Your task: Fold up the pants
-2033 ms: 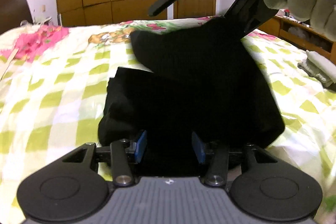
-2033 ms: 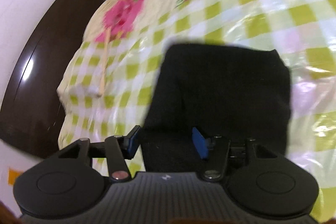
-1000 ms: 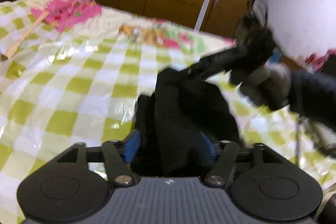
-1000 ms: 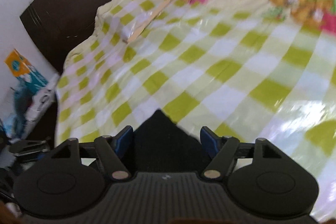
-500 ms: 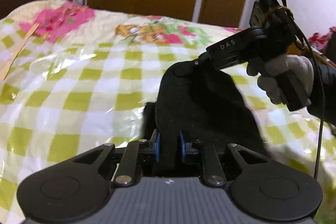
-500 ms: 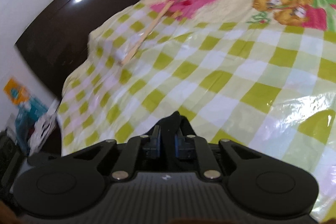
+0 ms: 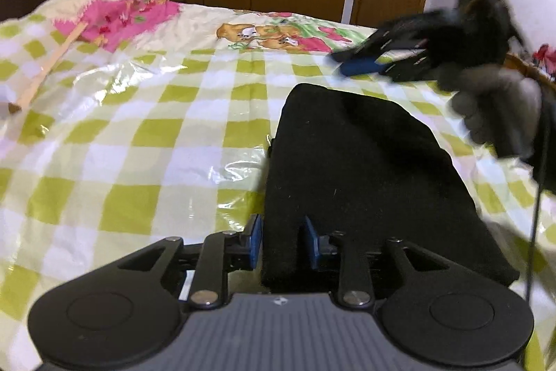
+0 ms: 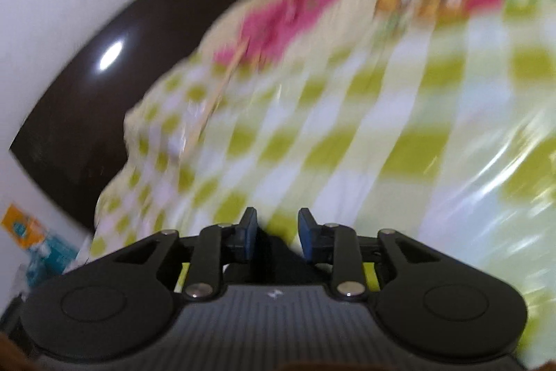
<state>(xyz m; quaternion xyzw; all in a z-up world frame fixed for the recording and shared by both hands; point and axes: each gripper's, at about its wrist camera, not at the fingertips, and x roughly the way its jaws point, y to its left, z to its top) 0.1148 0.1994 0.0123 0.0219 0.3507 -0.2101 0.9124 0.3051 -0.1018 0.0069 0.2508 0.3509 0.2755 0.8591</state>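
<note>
2 tongs, left tongs (image 7: pixel 282 240) and right tongs (image 8: pixel 277 233) both parted, matte black folded pants (image 7: pixel 361 169), glossy checked sheet (image 7: pixel 146 141)

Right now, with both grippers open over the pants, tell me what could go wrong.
1. The left gripper has its fingers apart, but the near edge of the folded black pants sits between them; pulling back could drag that edge and undo the fold.
2. The right gripper is blurred, apparently moving fast above the pants' far end; a low pass might snag the top layer.
3. The glossy plastic sheet looks slick, so the stack may slide.
</note>
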